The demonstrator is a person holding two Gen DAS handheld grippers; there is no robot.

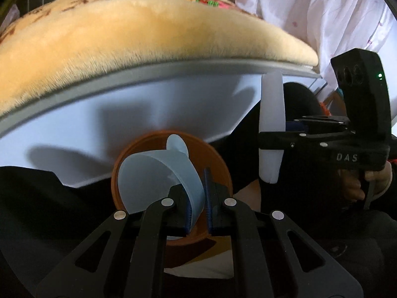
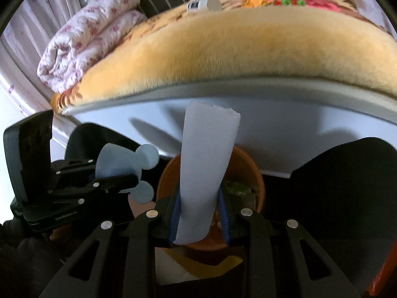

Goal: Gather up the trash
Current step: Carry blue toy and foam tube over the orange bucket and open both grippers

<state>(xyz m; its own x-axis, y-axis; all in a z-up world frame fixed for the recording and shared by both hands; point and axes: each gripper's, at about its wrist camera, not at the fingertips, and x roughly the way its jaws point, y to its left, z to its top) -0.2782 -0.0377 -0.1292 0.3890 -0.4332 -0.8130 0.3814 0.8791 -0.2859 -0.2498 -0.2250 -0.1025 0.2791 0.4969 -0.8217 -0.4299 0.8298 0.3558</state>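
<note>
My left gripper (image 1: 198, 203) is shut on a curled pale blue plastic strip (image 1: 158, 173) and holds it over an orange bin (image 1: 223, 168). My right gripper (image 2: 198, 213) is shut on a long white paper strip (image 2: 206, 161) that stands upright over the same orange bin (image 2: 255, 173), which holds some greenish scraps. The right gripper (image 1: 273, 146) with its white strip (image 1: 271, 104) shows at the right of the left wrist view. The left gripper (image 2: 119, 176) with the blue piece (image 2: 111, 159) shows at the left of the right wrist view.
A bed with a furry yellow blanket (image 1: 124, 39) and a grey-white frame (image 1: 148, 104) stands just behind the bin. A small white bottle (image 2: 203, 5) lies on the blanket. A folded floral quilt (image 2: 86, 39) lies at the left. Dark trouser legs (image 2: 347, 173) flank the bin.
</note>
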